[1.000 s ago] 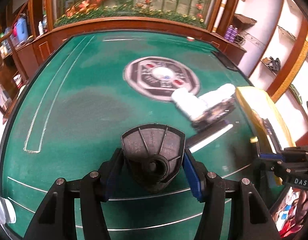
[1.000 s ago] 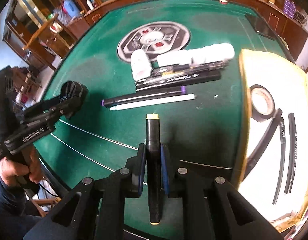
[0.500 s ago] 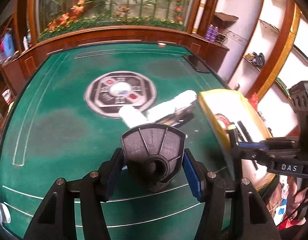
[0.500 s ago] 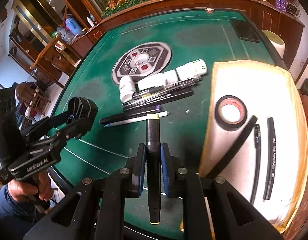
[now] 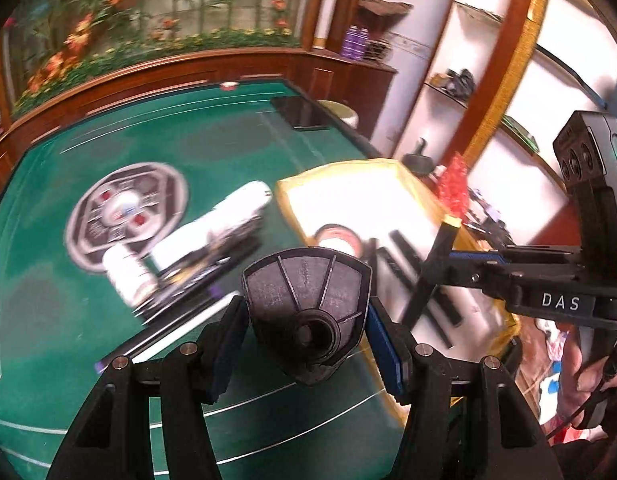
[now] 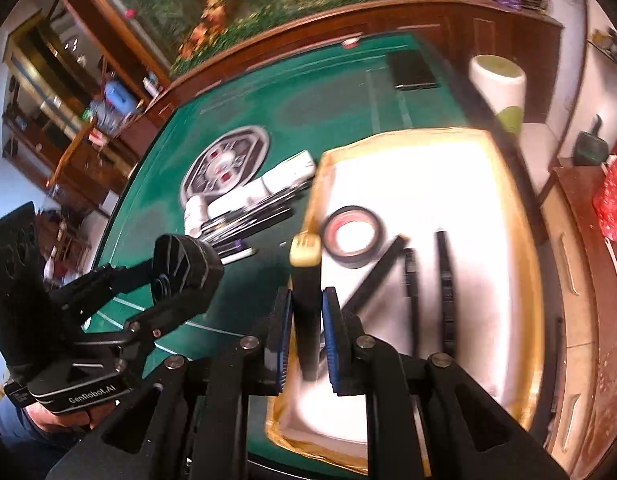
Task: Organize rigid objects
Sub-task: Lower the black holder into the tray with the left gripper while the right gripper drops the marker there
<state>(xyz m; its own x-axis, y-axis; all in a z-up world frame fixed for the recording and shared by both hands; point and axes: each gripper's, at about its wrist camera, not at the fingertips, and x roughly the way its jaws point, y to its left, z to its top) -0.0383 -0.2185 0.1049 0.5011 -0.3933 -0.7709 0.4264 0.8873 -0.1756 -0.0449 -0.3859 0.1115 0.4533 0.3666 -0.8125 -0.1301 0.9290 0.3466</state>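
On right claw (image 5: 448, 258), "DAS" lettering (image 5: 560, 303).

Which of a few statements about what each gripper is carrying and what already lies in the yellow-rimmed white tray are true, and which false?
1. The left gripper holds a black fan-shaped ribbed piece. True.
2. The right gripper is open. False: it is shut on a black marker with a cream cap.
3. A roll of black tape lies in the yellow-rimmed white tray. True.
4. The tray sits on a red tabletop. False: the green felt table bears it.
5. White bottles lie in the tray. False: they lie on the felt beside it.
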